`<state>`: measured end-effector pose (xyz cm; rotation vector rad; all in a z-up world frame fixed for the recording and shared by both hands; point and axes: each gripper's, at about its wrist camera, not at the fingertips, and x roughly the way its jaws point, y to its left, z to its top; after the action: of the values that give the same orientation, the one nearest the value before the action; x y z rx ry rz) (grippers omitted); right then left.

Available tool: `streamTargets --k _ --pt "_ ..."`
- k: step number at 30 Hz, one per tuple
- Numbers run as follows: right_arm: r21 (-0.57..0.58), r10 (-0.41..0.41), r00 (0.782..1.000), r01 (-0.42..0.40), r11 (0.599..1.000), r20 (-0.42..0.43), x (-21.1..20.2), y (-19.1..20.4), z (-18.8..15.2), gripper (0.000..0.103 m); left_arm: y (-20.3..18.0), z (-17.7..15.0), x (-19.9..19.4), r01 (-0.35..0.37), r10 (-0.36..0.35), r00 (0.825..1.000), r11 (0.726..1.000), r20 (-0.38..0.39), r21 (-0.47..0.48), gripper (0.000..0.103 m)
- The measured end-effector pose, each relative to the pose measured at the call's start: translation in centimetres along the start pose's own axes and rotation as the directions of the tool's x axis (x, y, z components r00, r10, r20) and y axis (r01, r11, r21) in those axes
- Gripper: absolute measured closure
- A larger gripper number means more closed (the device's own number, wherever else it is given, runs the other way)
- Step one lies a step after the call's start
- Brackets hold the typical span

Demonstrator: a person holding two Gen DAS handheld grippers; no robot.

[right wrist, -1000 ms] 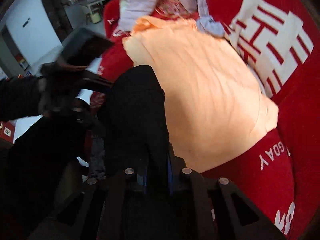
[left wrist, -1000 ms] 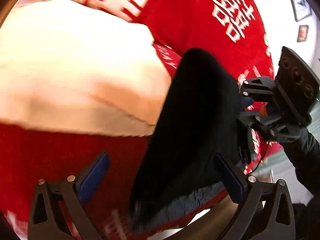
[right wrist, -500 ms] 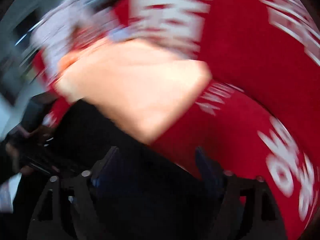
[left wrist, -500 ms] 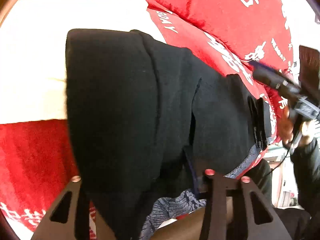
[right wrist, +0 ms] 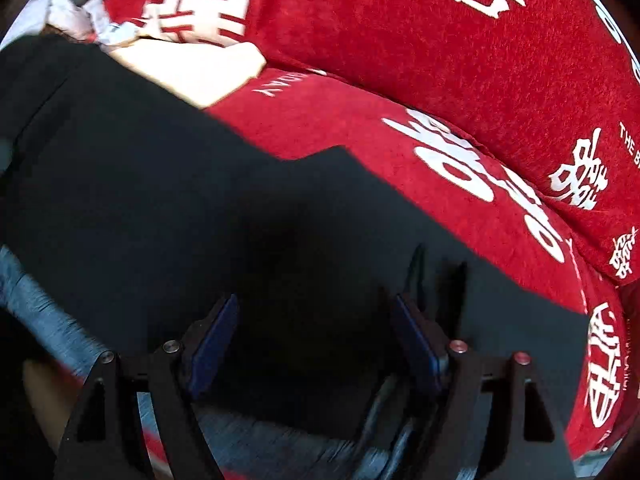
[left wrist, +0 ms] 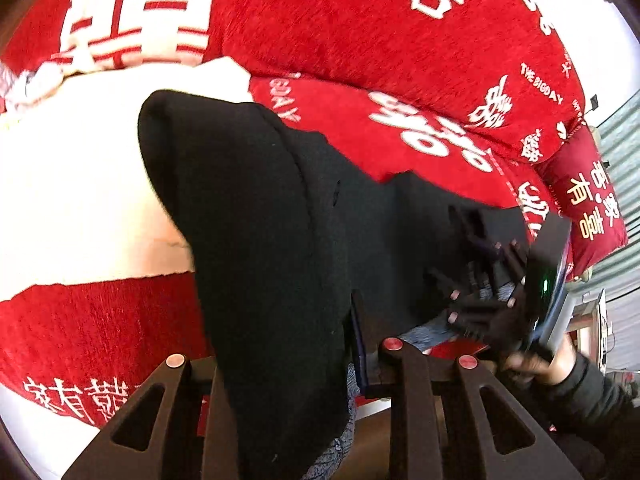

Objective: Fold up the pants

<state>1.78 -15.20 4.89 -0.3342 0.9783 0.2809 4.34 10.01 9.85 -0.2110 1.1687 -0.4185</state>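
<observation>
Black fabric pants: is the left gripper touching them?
Touching. In the left wrist view the left gripper has just closed onto the black fabric pants: a fold sits pinched between its fingers and drapes down over them.

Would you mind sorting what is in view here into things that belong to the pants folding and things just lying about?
Belongs to the job:
- black pants
- left gripper, shut on the pants
- right gripper, open above the pants

Just lying about:
- red blanket
- cream cloth
- pale clothes
- red cushion

bare red cover (right wrist: pixel 360 128) lies free beyond the black pants (right wrist: pixel 200 208); cream garment (left wrist: pixel 80 184) crowds the left.
</observation>
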Motion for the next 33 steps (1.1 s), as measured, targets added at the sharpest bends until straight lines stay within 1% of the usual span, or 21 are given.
streamTargets --k 1,2,3,4,5,6,8,9,11,14,16,18,19,21,22,25,26,28,29,32,33 --pt "0.012 0.026 0.999 -0.026 1.000 0.041 -0.7 0.2 0.1 0.022 -0.4 0.2 -0.5 -0.001 0.001 1.000 1.000 0.005 0.005 0.077" --pt "0.011 0.032 0.999 -0.033 0.999 0.042 -0.5 0.6 0.2 0.022 -1.3 0.4 -1.0 -0.003 0.003 1.000 1.000 0.008 0.017 0.077" --pt "-0.005 0.027 1.000 -0.027 1.000 0.010 0.3 1.4 0.4 0.021 -2.0 0.6 -1.1 -0.008 0.008 1.000 1.000 0.010 0.021 0.077" --pt "-0.044 0.005 0.998 -0.007 0.999 -0.056 1.8 2.1 0.3 0.022 -2.8 0.9 -1.4 -0.014 0.014 1.000 0.999 0.013 0.030 0.078" --pt "-0.047 0.006 0.998 -0.008 0.999 -0.056 2.3 2.4 0.3 0.022 -3.5 1.1 -1.6 -0.015 0.015 1.000 0.999 0.014 0.035 0.078" --pt "-0.036 0.013 0.999 -0.015 0.999 -0.037 2.1 2.3 0.4 0.021 -4.1 1.2 -1.8 -0.017 0.016 1.000 0.999 0.017 0.040 0.078" --pt "-0.023 0.028 0.999 -0.029 0.999 -0.034 1.0 1.6 0.8 0.022 -5.7 1.6 -2.1 -0.019 0.018 1.000 0.998 0.020 0.057 0.078" --pt "-0.009 0.035 0.999 -0.035 0.999 -0.007 0.1 1.1 0.8 0.022 -6.4 1.7 -2.1 -0.018 0.017 1.000 0.998 0.019 0.067 0.078" --pt "0.023 0.036 0.998 -0.037 0.999 0.047 -2.1 -0.6 0.4 0.021 -8.8 2.2 -1.9 -0.012 0.010 1.000 0.995 0.015 0.099 0.078" --pt "0.066 0.005 0.997 -0.010 0.998 0.075 -4.5 -4.0 -0.7 0.021 -12.1 3.0 -1.4 0.017 -0.018 1.000 0.990 0.002 0.142 0.078" --pt "0.095 -0.006 0.996 -0.002 0.995 0.084 -5.8 -6.6 -1.5 0.021 -14.7 3.6 -0.6 0.042 -0.039 0.999 0.985 -0.019 0.169 0.078" --pt "0.129 -0.033 0.995 0.021 0.991 0.091 -6.7 -9.5 -2.7 0.020 -17.8 4.2 0.6 0.055 -0.046 0.998 0.978 -0.046 0.202 0.078" --pt "0.152 -0.055 0.995 0.041 0.988 0.088 -6.8 -11.5 -3.4 0.020 -19.3 4.6 1.3 0.057 -0.046 0.997 0.975 -0.059 0.215 0.078" --pt "0.182 -0.077 0.995 0.064 0.981 0.066 -6.9 -13.9 -4.8 0.020 -22.3 5.2 2.6 0.062 -0.043 0.996 0.969 -0.084 0.239 0.078" --pt "0.205 -0.094 0.994 0.080 0.975 0.059 -7.1 -15.4 -6.0 0.020 -23.2 5.4 3.0 0.062 -0.041 0.995 0.968 -0.091 0.244 0.078" --pt "0.270 -0.107 0.993 0.090 0.959 0.049 -7.4 -18.5 -8.7 0.020 -27.3 6.6 4.5 0.064 -0.036 0.993 0.963 -0.111 0.264 0.078" --pt "0.289 -0.108 0.993 0.089 0.953 0.050 -7.4 -19.3 -9.3 0.020 -29.2 7.0 5.2 0.064 -0.032 0.992 0.959 -0.119 0.276 0.078" --pt "0.324 -0.104 0.993 0.083 0.942 0.048 -7.4 -20.8 -10.7 0.020 -31.8 7.4 6.6 0.064 -0.023 0.990 0.953 -0.139 0.295 0.078" --pt "0.336 -0.104 0.993 0.082 0.938 0.048 -7.4 -21.3 -11.3 0.020 -31.9 7.3 6.6 0.068 -0.023 0.989 0.951 -0.148 0.302 0.078" --pt "0.373 -0.091 0.994 0.066 0.925 0.051 -7.0 -22.6 -12.5 0.020 -34.6 6.9 10.5 0.066 0.003 0.976 0.949 -0.219 0.307 0.078" --pt "0.386 -0.084 0.995 0.058 0.921 0.051 -6.8 -23.0 -13.0 0.020 -35.1 6.6 12.2 0.072 0.005 0.970 0.949 -0.245 0.306 0.086"
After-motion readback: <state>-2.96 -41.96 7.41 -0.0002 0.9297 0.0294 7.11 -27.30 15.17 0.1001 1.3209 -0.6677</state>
